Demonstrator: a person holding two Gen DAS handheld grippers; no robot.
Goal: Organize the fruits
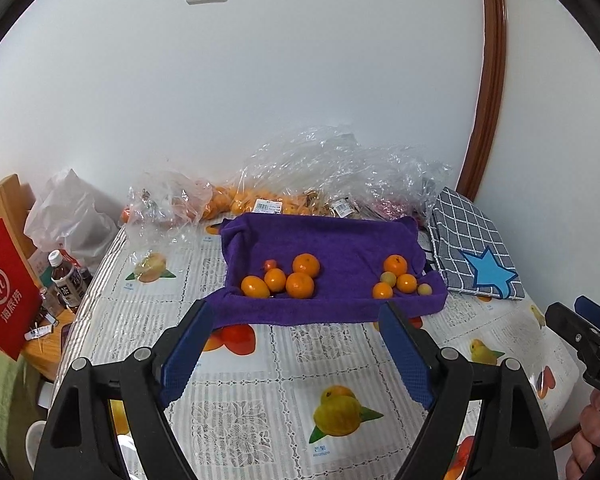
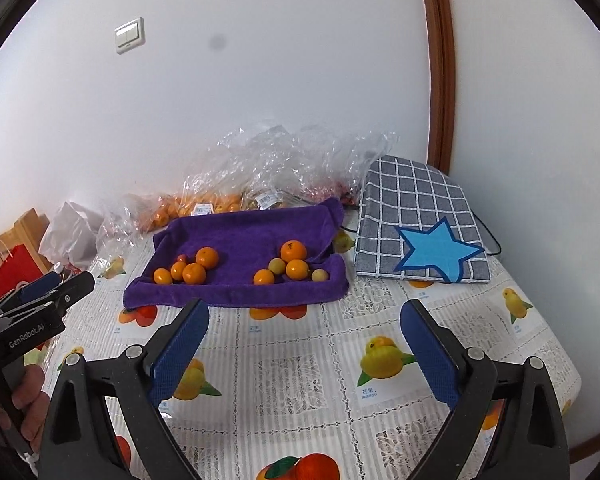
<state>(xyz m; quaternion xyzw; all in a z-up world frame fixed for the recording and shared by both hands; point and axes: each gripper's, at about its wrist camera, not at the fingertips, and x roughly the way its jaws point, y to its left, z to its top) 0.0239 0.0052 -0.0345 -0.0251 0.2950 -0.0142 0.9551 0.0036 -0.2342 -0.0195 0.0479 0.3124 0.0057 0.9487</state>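
A purple towel lies on the table with fruit on it in two clusters. The left cluster of oranges includes a small red fruit. The right cluster mixes oranges with small yellow-green fruits. My left gripper is open and empty, short of the towel's near edge. My right gripper is open and empty, also short of the towel.
Clear plastic bags with more oranges lie behind the towel against the wall. A checked grey cloth with a blue star lies to the right. A red paper bag and a bottle stand left of the table.
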